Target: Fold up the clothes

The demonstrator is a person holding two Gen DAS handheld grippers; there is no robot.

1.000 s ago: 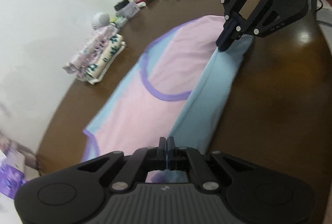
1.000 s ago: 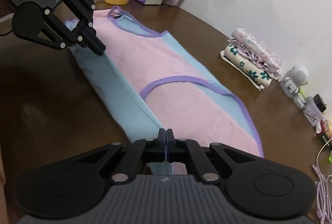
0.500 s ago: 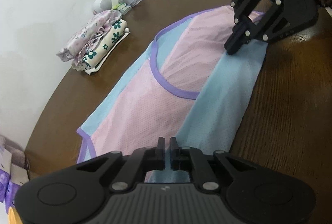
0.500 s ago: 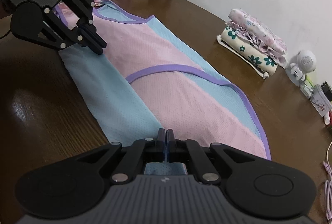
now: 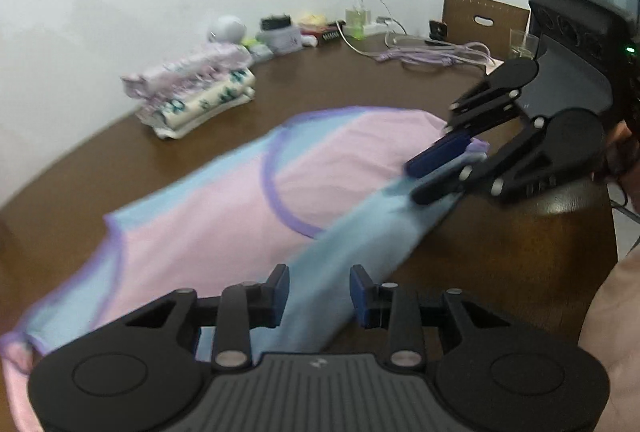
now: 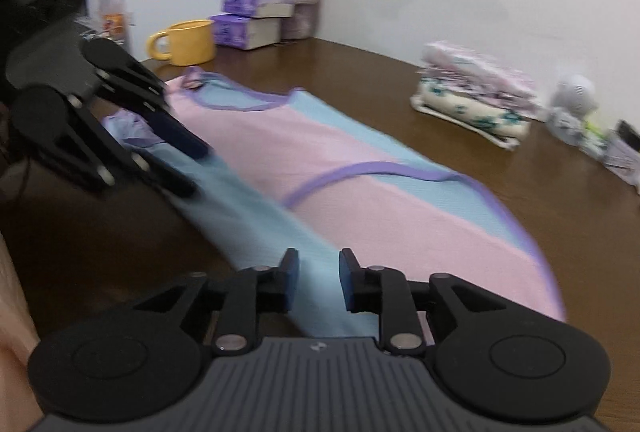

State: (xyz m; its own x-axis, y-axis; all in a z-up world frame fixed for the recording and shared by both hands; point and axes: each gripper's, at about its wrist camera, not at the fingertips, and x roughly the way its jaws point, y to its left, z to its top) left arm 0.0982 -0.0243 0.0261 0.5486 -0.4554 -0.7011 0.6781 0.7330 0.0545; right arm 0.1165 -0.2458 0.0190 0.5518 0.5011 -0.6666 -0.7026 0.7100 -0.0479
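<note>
Both grippers are matte black plastic. The left gripper (image 5: pixel 318 286) has a ribbed grey grip plate with a small pale logo, flanked by two round black discs. Silver screw heads dot its linkage arms, and its fingers (image 5: pixel 280 282) carry dark blue pads. The right gripper (image 6: pixel 319 268) has the same build, discs, screws and blue pads.

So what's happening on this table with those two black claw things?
A person is folding a pink and light-blue garment on a brown table, holding a claw in each hand. One blue side panel is already turned over onto the pink middle. The left gripper and right gripper sit at opposite ends of that flap; their jaws have just been opening, letting the cloth go. A stack of folded clothes waits by the wall.
</note>
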